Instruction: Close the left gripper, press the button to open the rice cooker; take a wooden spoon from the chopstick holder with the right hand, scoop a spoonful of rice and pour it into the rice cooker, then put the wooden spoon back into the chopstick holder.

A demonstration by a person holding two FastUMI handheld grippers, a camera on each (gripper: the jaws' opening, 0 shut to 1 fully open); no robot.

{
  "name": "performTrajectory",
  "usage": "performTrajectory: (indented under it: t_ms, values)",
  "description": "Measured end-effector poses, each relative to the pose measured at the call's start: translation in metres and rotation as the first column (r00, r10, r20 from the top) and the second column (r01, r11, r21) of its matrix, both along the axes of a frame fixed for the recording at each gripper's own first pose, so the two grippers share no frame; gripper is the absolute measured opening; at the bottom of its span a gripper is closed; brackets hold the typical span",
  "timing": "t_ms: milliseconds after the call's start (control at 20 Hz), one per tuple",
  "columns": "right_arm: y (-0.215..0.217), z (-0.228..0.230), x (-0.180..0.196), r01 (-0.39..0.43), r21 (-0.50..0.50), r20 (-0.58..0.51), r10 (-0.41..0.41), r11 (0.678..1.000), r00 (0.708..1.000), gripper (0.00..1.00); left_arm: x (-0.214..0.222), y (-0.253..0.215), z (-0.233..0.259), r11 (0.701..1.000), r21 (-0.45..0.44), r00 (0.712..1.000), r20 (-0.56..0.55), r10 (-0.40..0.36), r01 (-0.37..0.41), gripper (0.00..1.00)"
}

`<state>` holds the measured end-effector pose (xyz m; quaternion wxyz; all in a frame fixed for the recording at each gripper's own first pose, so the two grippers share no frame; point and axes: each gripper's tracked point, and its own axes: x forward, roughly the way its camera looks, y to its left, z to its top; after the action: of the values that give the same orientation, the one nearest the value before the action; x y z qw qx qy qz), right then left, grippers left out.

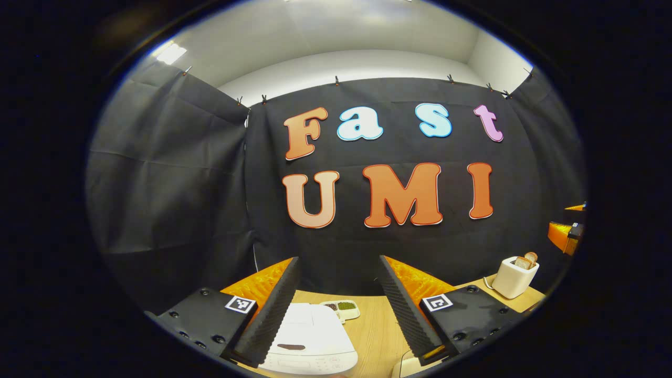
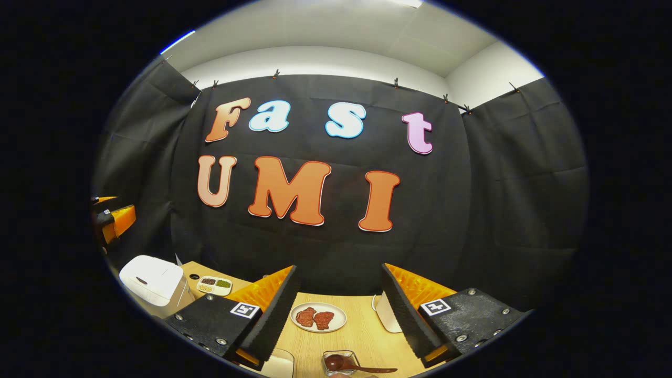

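1. Rice cooker, white, lid down, sitting on the wooden worktop low in the left gripper view, between the fingers and nearer the left one.
2. Left gripper held above the worktop, fingers spread wide, gripping nothing.
3. Behind the cooker, a small divided dish with dark and green fillings; far right, a white toaster with bread slices standing in it.
4. In the right gripper view, cooker far left at the worktop edge, divided dish just beside it.
5. Right gripper likewise wide apart and empty, hovering over a white plate carrying two reddish-brown pieces.
6. Near the bottom edge, a small clear container with a wooden spoon resting in it, handle pointing right.
7. Chopstick holder: cannot be told from these views.
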<state>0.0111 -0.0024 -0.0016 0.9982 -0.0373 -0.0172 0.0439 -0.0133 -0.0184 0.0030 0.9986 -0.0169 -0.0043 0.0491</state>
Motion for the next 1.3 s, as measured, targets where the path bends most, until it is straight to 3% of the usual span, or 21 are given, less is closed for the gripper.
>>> performTrajectory:
  t_ms: [100,150,200,600,750,900,1000,1150,1300]
  values:
    - [0.001,-0.002,-0.005,-0.007,0.004,-0.006,0.007,1.000,1.000,0.96,-0.004,-0.001,0.001,1.000,0.002,1.000,0.004,0.000,0.000,1.00]
    - [0.000,-0.002,-0.008,-0.008,0.005,-0.007,0.008,1.000,1.000,0.95,-0.005,0.000,0.003,1.000,0.004,1.000,0.007,0.002,-0.002,0.96]
    - [0.001,-0.001,-0.011,-0.010,0.006,-0.006,0.010,1.000,1.000,0.96,-0.006,0.001,0.004,1.000,0.010,1.000,0.008,0.004,-0.004,0.99]
    - [-0.002,0.000,-0.025,-0.014,0.007,-0.013,0.014,1.000,1.000,0.96,-0.017,0.030,0.022,0.999,-0.007,0.999,0.030,0.044,-0.044,1.00]
    - [-0.003,-0.003,-0.030,-0.010,0.003,-0.019,0.010,1.000,1.000,0.96,-0.022,0.051,0.024,0.996,0.006,0.996,0.028,0.087,-0.087,0.95]
    - [-0.004,-0.007,-0.034,-0.008,0.001,-0.031,0.008,1.000,0.999,0.96,-0.027,0.068,0.018,0.992,0.030,0.993,-0.006,0.120,-0.119,0.29]
    - [-0.004,-0.011,-0.036,-0.004,-0.001,-0.041,0.004,1.000,0.999,0.96,-0.026,0.067,0.014,0.996,0.013,0.995,-0.033,0.094,-0.093,0.10]
    - [-0.007,-0.017,-0.039,0.005,-0.009,-0.056,-0.005,1.000,0.998,0.96,-0.023,0.074,-0.008,0.996,-0.024,0.988,-0.131,0.081,-0.085,0.05]
    - [-0.010,-0.024,-0.039,0.013,-0.006,-0.078,-0.013,1.000,0.997,0.96,-0.014,0.080,-0.052,0.990,-0.111,0.943,-0.331,0.043,-0.084,0.05]
